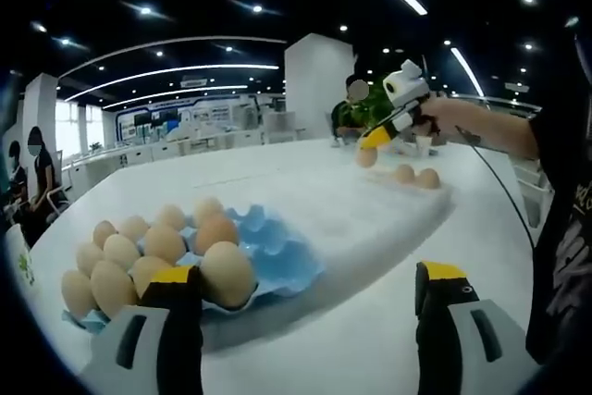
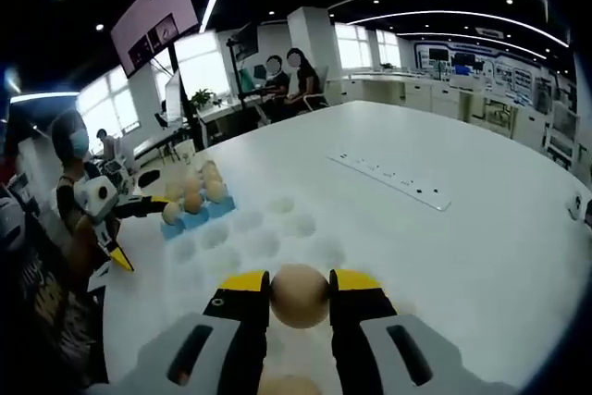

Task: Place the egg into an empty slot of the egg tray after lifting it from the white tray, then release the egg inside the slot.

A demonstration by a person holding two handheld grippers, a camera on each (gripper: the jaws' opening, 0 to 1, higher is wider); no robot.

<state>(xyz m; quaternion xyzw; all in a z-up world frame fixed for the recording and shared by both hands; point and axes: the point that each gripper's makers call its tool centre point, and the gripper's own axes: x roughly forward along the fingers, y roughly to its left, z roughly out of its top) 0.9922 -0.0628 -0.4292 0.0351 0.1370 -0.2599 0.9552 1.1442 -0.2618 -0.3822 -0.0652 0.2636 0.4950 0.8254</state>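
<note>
My right gripper [image 2: 300, 290] is shut on a tan egg [image 2: 300, 295], held just above the dimpled white tray [image 2: 262, 243]. Another egg [image 2: 287, 386] lies right under the jaws. In the left gripper view the right gripper [image 1: 375, 139] hangs over the white tray's [image 1: 370, 215] far end with that egg [image 1: 367, 156], beside two loose eggs [image 1: 415, 176]. The blue egg tray [image 1: 273, 252] holds several eggs, and its right-hand slots are bare. My left gripper [image 1: 310, 275] stands open next to it with nothing between the jaws. The left gripper [image 2: 146, 236] is by the blue tray [image 2: 196, 214].
Everything rests on a large white table [image 2: 481, 256]. A white power strip [image 2: 393, 182] lies on it beyond the trays. People sit at the table's far side [image 2: 287, 71]. The person's arm [image 1: 490, 127] reaches in from the right.
</note>
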